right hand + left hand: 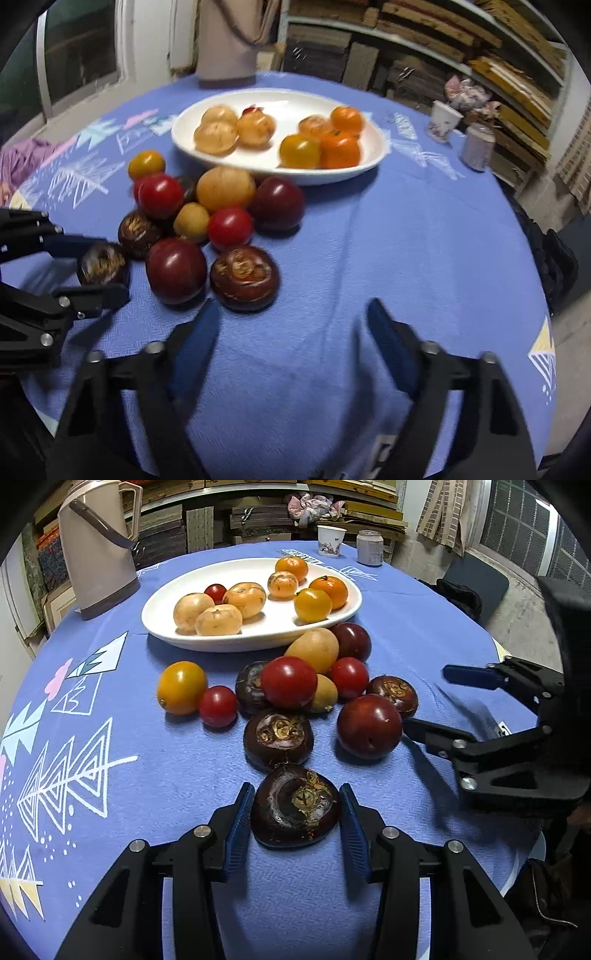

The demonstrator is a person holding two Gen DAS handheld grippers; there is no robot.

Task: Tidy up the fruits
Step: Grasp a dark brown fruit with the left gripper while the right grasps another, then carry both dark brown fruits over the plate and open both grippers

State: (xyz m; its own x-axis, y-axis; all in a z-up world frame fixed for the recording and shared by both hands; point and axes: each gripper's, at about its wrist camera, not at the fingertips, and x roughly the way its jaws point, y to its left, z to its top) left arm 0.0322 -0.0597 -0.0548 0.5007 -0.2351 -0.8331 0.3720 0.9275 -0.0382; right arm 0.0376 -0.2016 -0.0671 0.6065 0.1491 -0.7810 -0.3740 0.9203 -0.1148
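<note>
Where shelves loom, blue tablecloth (pixel 424 627).

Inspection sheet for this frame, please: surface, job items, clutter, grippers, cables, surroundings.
Surface: round table under a blue patterned tablecloth.
Job's things: white plate holds tan fruits, one small red tomato, oranges and a yellow tomato; a loose pile of red tomatoes, plums, dark water chestnuts and a yellow tomato lies in front of it on the cloth.
Clutter: beige thermos jug, paper cup, small can.
Grippers: left gripper shut on the nearest water chestnut; right gripper open, empty, beside a plum.
Cables: nothing seen.
Surroundings: shelves of stacked boards, window.
</note>
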